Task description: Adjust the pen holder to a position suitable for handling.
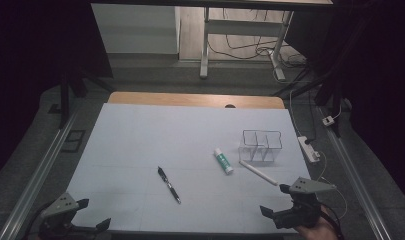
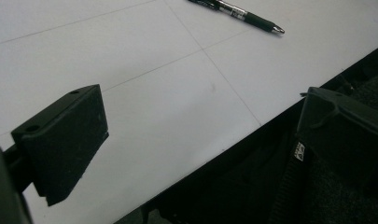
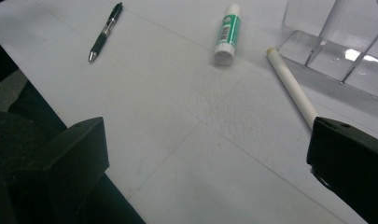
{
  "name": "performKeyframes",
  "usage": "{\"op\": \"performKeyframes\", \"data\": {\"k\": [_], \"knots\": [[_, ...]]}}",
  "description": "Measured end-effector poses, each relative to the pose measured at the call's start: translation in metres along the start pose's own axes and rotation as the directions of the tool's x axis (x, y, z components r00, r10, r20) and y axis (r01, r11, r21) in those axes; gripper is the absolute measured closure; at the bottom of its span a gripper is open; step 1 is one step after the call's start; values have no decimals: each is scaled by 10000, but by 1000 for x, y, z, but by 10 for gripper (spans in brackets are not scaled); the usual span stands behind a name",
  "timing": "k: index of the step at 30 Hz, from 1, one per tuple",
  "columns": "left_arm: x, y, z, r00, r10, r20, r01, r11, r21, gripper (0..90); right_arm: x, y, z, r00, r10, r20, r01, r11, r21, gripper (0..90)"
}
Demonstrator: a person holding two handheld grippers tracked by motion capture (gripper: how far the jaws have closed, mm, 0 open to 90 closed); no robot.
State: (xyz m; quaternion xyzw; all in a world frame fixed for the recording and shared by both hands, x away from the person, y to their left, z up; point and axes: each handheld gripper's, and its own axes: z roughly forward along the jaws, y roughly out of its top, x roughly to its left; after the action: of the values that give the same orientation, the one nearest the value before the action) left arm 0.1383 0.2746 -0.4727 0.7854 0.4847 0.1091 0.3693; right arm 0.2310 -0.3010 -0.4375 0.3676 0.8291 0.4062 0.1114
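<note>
A black pen (image 1: 169, 184) (image 2: 238, 11) (image 3: 104, 31) lies near the middle of the white table sheet (image 1: 155, 135). To its right lies a green-and-white glue stick (image 1: 223, 161) (image 3: 227, 32), then a white marker (image 1: 258, 172) (image 3: 291, 86) beside a clear plastic organizer (image 1: 260, 146) (image 3: 336, 46). My left gripper (image 1: 92, 215) (image 2: 200, 140) hovers open at the front left edge of the table, nothing between its jaws. My right gripper (image 1: 276, 199) (image 3: 207, 158) is open at the front right, just short of the marker's near end.
A bare strip of wooden tabletop (image 1: 195, 100) runs along the sheet's far edge. A white power strip (image 1: 310, 148) and cables lie on the floor to the right. A desk frame (image 1: 240, 40) stands behind the table.
</note>
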Motion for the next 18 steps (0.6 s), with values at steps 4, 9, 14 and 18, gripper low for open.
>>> {"op": "performKeyframes", "data": {"k": [4,9,14,18], "knots": [[0,0,0,10000,-9,-6,9,10000,28,16,-6,5,0,9987,346,-366,-356,9990,-269,0],[0,0,0,10000,-37,28,37,10000,-10,11,-14,10,2,9984,438,-354,-445,9988,-200,0],[0,0,0,10000,-28,10,28,10000,1,9,-20,17,6,9990,332,-304,-335,9994,-87,0],[0,1,0,10000,-27,2,27,10000,13,7,-23,26,9,9995,-177,-262,179,9998,84,0]]}}
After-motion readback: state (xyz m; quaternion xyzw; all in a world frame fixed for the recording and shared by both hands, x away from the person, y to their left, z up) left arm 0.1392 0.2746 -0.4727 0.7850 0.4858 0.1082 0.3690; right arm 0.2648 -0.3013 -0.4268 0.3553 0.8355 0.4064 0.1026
